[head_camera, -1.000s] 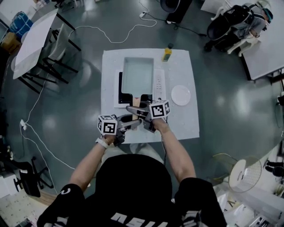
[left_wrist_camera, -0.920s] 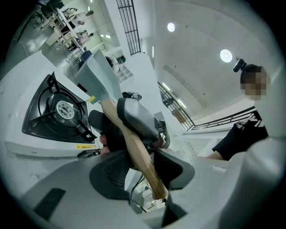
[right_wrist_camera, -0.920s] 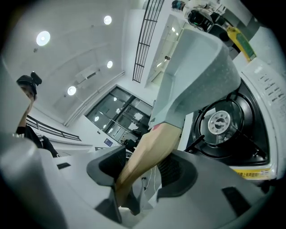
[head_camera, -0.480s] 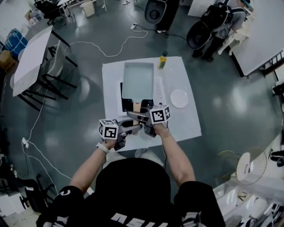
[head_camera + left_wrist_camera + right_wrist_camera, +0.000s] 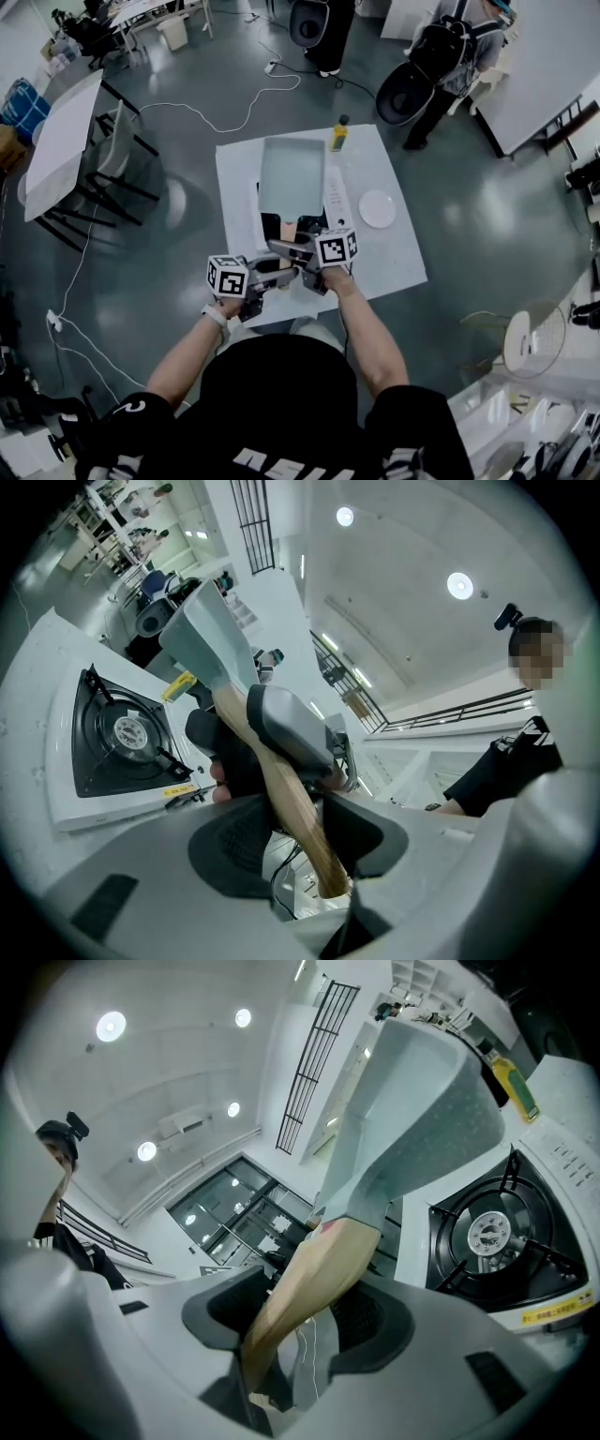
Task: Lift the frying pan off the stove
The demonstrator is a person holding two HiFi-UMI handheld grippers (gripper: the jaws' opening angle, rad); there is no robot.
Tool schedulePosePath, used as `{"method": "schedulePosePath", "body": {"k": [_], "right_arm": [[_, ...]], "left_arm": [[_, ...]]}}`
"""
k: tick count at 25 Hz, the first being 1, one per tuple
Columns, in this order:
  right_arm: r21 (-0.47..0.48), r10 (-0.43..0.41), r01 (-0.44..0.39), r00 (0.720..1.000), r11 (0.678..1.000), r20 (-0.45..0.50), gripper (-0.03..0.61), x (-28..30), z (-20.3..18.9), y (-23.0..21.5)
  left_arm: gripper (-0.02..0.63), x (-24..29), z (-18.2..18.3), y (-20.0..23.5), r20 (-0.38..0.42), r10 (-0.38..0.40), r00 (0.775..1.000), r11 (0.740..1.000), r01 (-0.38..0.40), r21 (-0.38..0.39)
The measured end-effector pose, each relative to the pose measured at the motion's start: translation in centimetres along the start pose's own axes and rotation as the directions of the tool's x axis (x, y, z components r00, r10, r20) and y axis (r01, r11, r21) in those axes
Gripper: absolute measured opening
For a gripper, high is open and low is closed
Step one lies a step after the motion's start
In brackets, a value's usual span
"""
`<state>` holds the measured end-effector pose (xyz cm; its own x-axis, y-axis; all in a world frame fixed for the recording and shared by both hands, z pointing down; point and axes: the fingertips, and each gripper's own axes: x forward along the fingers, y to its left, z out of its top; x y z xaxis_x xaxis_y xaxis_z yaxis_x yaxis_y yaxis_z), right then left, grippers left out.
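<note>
The pale rectangular frying pan [image 5: 292,174] hangs in the air above the white stove [image 5: 334,195], and the black burner [image 5: 270,226] shows under its near edge. Its wooden handle [image 5: 289,226] points toward me. My left gripper [image 5: 279,272] is shut on the handle's end [image 5: 298,810]. My right gripper [image 5: 292,249] is shut on the handle [image 5: 314,1274] a little nearer the pan. In the right gripper view the pan [image 5: 412,1110] tilts up, clear of the burner [image 5: 490,1232]. The left gripper view shows the pan [image 5: 208,635] above the stove [image 5: 112,735].
The stove stands on a white table [image 5: 397,264]. A yellow bottle [image 5: 338,135] stands at the table's far edge and a white plate [image 5: 377,208] lies right of the stove. A person and chairs are beyond the table; a cable lies on the floor at left.
The pan has come up and toward the camera with both grippers on its handle. The black burner now shows below its near edge.
</note>
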<state>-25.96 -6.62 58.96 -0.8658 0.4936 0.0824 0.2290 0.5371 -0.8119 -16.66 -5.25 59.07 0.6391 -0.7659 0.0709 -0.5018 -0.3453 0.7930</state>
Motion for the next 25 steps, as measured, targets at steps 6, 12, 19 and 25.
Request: {"method": "schedulePosePath", "body": {"k": [6, 12, 19, 25], "right_arm": [[0.012, -0.021, 0.021, 1.000, 1.000, 0.014, 0.212, 0.2, -0.3, 0.2], [0.010, -0.030, 0.029, 0.998, 1.000, 0.050, 0.212, 0.4, -0.3, 0.7], [0.017, -0.096, 0.095, 0.989, 0.995, 0.108, 0.213, -1.5, -0.3, 0.5], [0.038, -0.162, 0.157, 0.967, 0.987, 0.195, 0.213, -4.7, -0.4, 0.3]], "left_arm": [[0.167, -0.6, 0.0, -0.5, -0.004, -0.018, 1.000, 1.000, 0.018, 0.001], [0.167, -1.2, -0.3, -0.7, -0.039, -0.029, 0.999, 1.000, 0.030, 0.008], [0.167, 0.0, -1.0, -1.4, -0.113, -0.083, 0.990, 0.996, 0.085, 0.010], [0.169, 2.0, -2.0, -2.5, -0.196, -0.151, 0.969, 0.988, 0.157, 0.015]]}}
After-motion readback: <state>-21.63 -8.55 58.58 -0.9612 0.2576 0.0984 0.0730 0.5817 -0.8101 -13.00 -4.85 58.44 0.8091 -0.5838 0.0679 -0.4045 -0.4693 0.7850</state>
